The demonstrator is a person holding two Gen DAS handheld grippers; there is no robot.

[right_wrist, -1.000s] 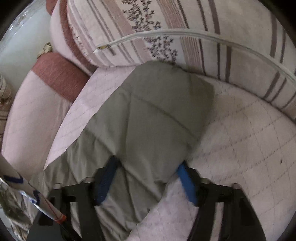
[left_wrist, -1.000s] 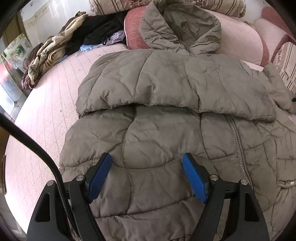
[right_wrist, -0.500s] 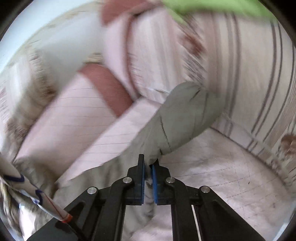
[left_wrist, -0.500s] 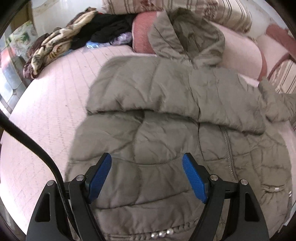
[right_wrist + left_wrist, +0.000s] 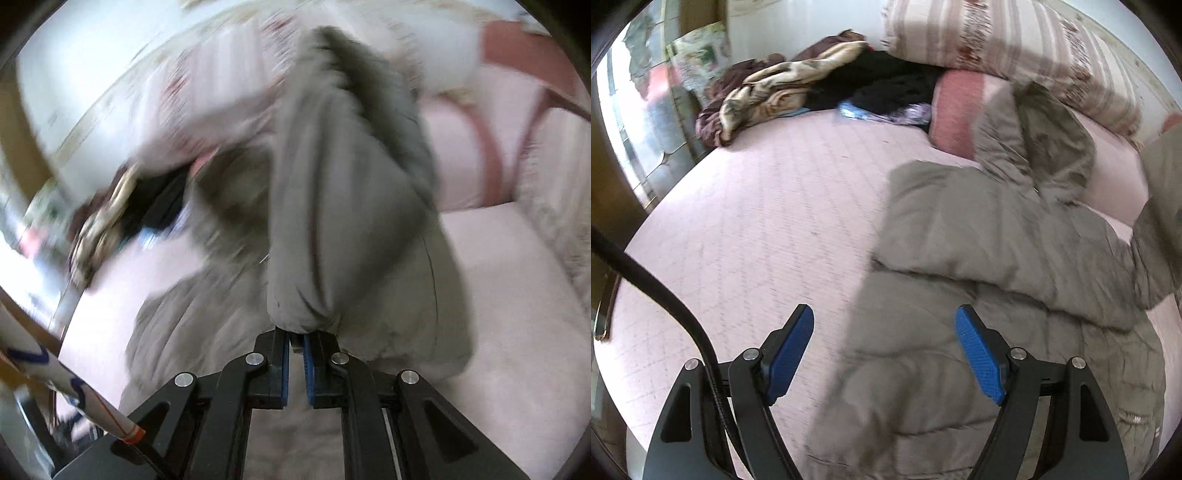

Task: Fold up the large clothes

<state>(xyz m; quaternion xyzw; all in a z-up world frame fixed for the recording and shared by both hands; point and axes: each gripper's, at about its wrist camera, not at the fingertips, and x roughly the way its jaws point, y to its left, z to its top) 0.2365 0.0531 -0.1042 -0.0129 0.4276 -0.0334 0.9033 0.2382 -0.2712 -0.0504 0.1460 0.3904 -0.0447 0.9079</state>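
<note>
Two hand-held grippers are seen over a pink quilted bed [image 5: 768, 221]. The left hand-held gripper [image 5: 884, 356] is held with its blue pads spread wide; nothing is gripped between them, and they hang above the edge of the grey padded jacket [image 5: 997, 258], apart from the fabric. The jacket is spread on the bed with its hood [image 5: 1049, 147] laid against a pink pillow [image 5: 955, 110]. The right hand-held gripper [image 5: 296, 352] is pressed together on a bunched sleeve [image 5: 332, 221] of the jacket, which is lifted off the bed. A heap of other clothes [image 5: 783, 92] is piled at the far side, well apart.
</note>
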